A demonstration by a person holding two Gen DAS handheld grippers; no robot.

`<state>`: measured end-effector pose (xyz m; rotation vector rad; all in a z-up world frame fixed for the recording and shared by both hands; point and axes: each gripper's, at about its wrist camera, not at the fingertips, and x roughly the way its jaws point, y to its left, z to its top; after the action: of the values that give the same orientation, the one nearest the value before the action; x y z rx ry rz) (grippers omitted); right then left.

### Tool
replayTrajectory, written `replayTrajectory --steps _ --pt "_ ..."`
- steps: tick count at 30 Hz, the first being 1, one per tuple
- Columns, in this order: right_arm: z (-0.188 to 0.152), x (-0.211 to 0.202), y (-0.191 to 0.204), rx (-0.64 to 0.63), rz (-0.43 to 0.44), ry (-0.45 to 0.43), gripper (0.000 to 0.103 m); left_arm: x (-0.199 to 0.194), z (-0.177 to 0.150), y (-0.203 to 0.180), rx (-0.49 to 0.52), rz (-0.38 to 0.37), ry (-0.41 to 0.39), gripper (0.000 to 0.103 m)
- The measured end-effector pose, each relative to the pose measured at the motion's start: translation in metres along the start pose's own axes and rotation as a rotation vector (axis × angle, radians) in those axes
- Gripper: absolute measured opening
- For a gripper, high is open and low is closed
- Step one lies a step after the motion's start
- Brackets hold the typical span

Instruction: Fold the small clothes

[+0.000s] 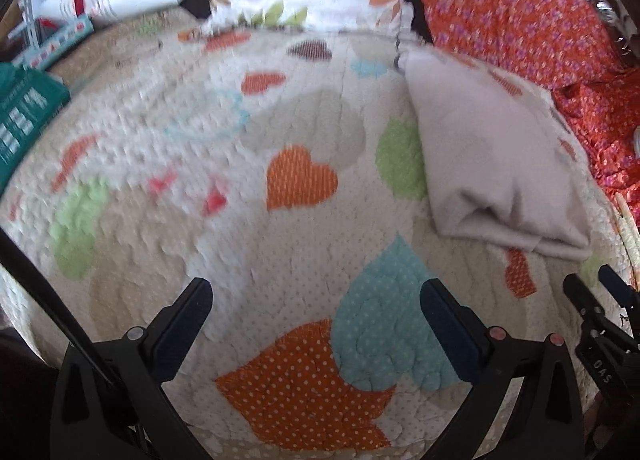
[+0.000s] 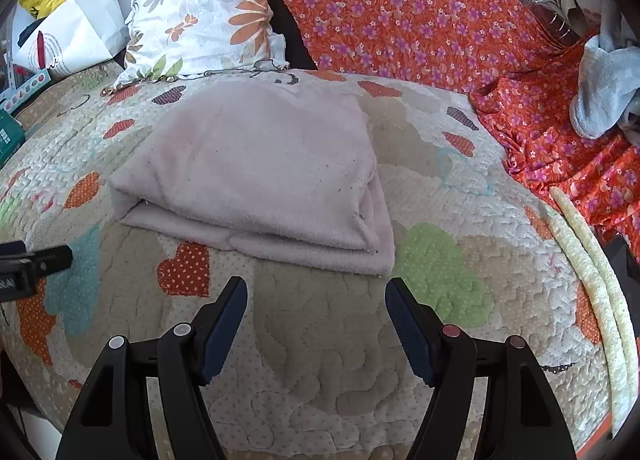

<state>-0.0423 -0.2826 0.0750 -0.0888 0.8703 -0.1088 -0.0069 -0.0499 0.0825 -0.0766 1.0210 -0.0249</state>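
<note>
Lying folded on heart-patterned quilt point(image 2: 320, 360), pale pink fleece cloth point(image 2: 256, 167) looks done; both grippers, left point(image 1: 316, 300) and right point(image 2: 316, 300), spread apart, empty.

A home bedroom is indicated: a bed is covered by a heart-patterned quilt point(image 2: 320, 360), with a floral pillow point(image 2: 204, 15) placed behind.
</note>
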Motion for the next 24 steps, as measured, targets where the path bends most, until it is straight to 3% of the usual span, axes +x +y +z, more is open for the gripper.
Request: replayTrajectory --steps 5,8,15,24 --pt "-0.001 -0.003 0.0 0.004 -0.008 -0.007 0.077 -0.021 -0.002 -0.011 0.079 0.042 -0.106 0.103" --pt "-0.001 -0.004 0.002 -0.003 -0.006 -0.009 0.078 -0.023 -0.003 -0.017 0.121 0.047 -0.116 0.103" --pt "-0.003 0.0 0.011 -0.032 0.003 0.007 0.078 -0.015 -0.005 -0.021 0.142 0.046 -0.07 0.103" --pt "-0.005 -0.001 0.015 -0.044 0.01 0.008 0.078 -0.006 -0.007 -0.016 0.1 0.012 -0.009 0.103"
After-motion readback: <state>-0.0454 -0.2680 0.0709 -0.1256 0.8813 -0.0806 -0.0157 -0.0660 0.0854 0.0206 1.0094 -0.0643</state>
